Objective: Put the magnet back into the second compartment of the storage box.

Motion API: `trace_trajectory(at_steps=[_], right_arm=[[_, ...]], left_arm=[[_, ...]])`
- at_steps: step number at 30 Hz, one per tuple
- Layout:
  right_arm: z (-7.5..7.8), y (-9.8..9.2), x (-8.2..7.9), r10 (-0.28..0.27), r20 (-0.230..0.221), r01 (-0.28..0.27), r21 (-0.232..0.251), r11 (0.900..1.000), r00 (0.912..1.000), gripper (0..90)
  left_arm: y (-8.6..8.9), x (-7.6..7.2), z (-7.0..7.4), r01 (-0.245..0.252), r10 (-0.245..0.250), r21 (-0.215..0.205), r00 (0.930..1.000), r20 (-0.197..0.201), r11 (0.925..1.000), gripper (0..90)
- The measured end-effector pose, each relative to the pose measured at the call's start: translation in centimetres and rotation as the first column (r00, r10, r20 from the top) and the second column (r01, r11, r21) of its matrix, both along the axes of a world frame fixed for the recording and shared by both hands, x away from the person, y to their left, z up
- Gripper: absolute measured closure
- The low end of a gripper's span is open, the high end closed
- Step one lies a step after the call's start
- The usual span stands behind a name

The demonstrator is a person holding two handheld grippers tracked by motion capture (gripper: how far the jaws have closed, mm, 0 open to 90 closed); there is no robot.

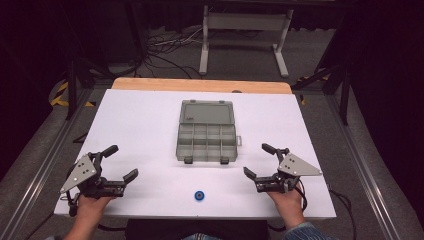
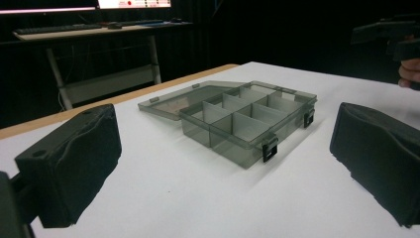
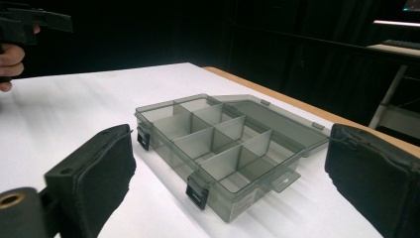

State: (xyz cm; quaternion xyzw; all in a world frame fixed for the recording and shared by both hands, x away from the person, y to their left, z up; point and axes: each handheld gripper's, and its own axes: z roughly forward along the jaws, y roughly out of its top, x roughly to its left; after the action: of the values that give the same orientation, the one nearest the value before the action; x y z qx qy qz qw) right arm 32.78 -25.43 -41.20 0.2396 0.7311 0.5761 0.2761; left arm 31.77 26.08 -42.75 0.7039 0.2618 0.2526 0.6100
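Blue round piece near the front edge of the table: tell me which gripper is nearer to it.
Right. The right gripper sits just right of the blue round piece; the left gripper sits farther off to its left. Neither touches it.

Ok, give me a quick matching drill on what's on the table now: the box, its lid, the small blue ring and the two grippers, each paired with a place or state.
Things:
1. translucent grey plastic compartment box
2. hinged grey lid
3. small blue round ring
4. left gripper
5. right gripper

Places or states:
A. lies flat open behind the box, on its far side
B. open, at the table's near right corner
C. mid-table, dividers showing, compartments empty
D. open, at the table's near left corner
E. near edge, between the two hands

Pairs: 1-C, 2-A, 3-E, 4-D, 5-B
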Motion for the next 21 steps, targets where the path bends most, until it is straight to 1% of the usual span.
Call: trace_trajectory(at_steps=[1,3,14,16,17,21], right_arm=[[0.00,0.00,0.03,0.002,-0.004,-0.002,-0.001,1.000,1.0000,5.9],[-0.01,0.02,0.06,0.004,-0.005,-0.004,0.003,1.000,1.0000,5.9],[0.00,0.01,0.09,-0.002,-0.015,0.002,0.005,1.000,0.9999,5.8],[0.01,0.13,0.00,-0.003,-0.023,0.003,0.000,1.000,0.9997,5.8],[0.06,0.13,0.02,-0.001,-0.017,0.001,-0.008,1.000,0.9998,5.8],[0.18,0.23,0.02,0.006,-0.021,-0.006,-0.001,1.000,0.9998,5.9]], left_arm=[[-0.12,-0.06,0.03,0.003,-0.003,0.007,1.0000,0.002,1.0000,0.3],[-0.13,-0.08,0.05,0.002,-0.002,0.008,1.0000,0.002,1.0000,0.3],[-0.04,0.14,0.05,0.011,-0.011,-0.008,0.9998,-0.016,0.9999,0.3],[-0.01,0.14,0.07,0.011,-0.011,-0.007,0.9998,-0.016,0.9999,0.5],[0.00,0.15,0.07,0.011,-0.011,-0.007,0.9998,-0.014,0.9999,0.5],[-0.12,0.11,0.09,0.009,-0.009,-0.003,0.9999,-0.011,1.0000,0.5]])
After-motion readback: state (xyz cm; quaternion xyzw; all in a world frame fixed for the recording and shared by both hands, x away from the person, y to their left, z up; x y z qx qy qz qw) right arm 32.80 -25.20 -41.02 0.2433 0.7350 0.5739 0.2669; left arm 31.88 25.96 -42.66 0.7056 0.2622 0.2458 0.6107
